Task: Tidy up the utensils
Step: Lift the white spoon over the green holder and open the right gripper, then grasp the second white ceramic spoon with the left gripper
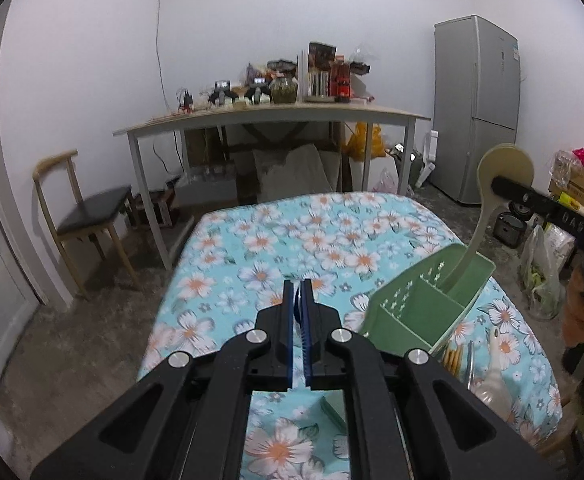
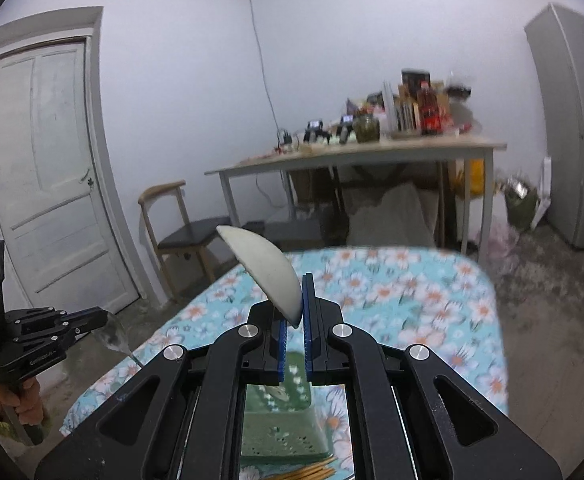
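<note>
A green divided utensil caddy [image 1: 411, 312] [image 2: 280, 432] stands on the floral tablecloth [image 1: 292, 232]. My right gripper [image 2: 293, 300] [image 1: 496, 187] is shut on a beige ladle [image 1: 505, 166] [image 2: 268, 276] just below its round bowl. The ladle's handle reaches down into the caddy's far compartment. My left gripper [image 1: 301, 286] [image 2: 102, 316] is to the left of the caddy, jaws together on a thin shiny metal spoon [image 2: 112, 334] that shows edge-on between the pads in the left wrist view.
Wooden chopsticks [image 1: 451, 356] [image 2: 311, 472], a metal utensil [image 1: 469, 360] and a white spoon [image 1: 491, 376] lie beside the caddy. Beyond the table are a chair [image 1: 88, 208], a cluttered desk [image 1: 272, 114], a fridge [image 1: 475, 108] and a door [image 2: 48, 176].
</note>
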Tool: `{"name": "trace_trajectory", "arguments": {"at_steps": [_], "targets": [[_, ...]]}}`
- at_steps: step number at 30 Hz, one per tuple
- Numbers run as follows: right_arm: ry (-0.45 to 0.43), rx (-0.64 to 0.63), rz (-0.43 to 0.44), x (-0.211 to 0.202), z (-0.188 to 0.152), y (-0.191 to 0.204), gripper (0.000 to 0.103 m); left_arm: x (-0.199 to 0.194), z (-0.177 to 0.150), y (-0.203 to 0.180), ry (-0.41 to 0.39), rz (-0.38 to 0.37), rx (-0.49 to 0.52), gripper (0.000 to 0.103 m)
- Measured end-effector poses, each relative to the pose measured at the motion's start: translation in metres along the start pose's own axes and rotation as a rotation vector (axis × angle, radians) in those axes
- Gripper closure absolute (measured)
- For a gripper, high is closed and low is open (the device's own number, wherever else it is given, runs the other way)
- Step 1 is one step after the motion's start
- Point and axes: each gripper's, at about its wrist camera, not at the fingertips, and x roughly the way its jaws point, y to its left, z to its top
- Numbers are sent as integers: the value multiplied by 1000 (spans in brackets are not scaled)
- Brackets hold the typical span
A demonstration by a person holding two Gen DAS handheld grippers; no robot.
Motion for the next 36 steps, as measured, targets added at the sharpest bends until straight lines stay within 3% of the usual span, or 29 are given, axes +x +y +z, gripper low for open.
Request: {"name": "trace_trajectory", "arguments": {"at_steps": [3,5,7,10,16,23,29,36], "targets": [[65,23,13,11,-12,-2,88,7,-3,6,20,-41,-50,97],[92,29,17,14,-16,-2,64,8,-3,9,21,-56,-78,90],[92,35,12,10,-17,-1,54,6,-3,14,14,-73,-109,77],[81,35,13,3,-15,0,37,-2,-4,18,-9,-88,-142,68],[49,67,13,-20,-6,-3,31,-25,-4,22,-69,-112,-182,57],[7,124,-25,-69,-8,-17,30,-56,-9,10,-105,-174,-154,55],[62,161,-95,-95,-39,-27,30,-60,-34,-43,-50,-292,40,52],[186,235,-188,-103,-95,-43,30,-40,-88,-125,97,-429,285,52]]}}
